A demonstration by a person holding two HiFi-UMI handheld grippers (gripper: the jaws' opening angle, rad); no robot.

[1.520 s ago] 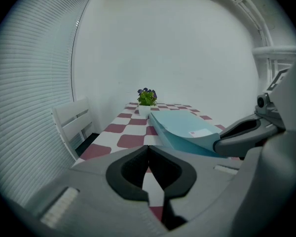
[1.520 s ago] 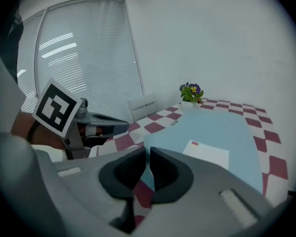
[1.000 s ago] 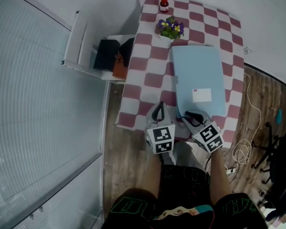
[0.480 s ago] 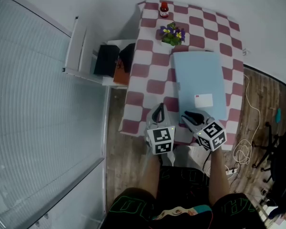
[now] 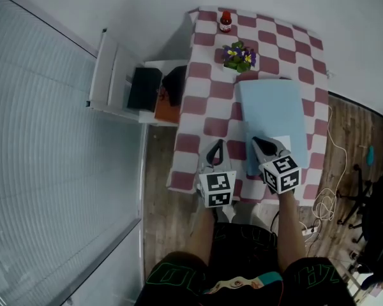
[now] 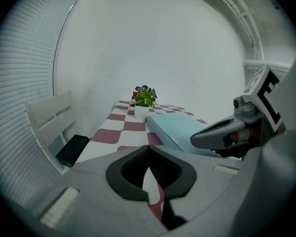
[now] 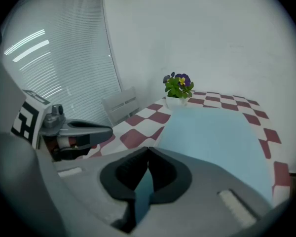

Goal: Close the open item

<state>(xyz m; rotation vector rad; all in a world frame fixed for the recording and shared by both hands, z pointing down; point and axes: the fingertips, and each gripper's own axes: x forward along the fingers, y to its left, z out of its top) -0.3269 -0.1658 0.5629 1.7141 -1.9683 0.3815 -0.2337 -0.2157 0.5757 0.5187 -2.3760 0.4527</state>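
Both sets of jaws shut, empty: left gripper (image 5: pixel 214 150) unmoved; right gripper (image 5: pixel 260 144) now fwd over blue folder (image 5: pixel 271 104), was open.

Pale blue flat case (image 5: pixel 271 104) on the checked worktop (image 5: pixel 204 101)
It lay flat on the worktop's right half, a plain rectangular slab with its cover down, long side running away from the person, and a small white label (image 5: pixel 283 139) sat near its close end.
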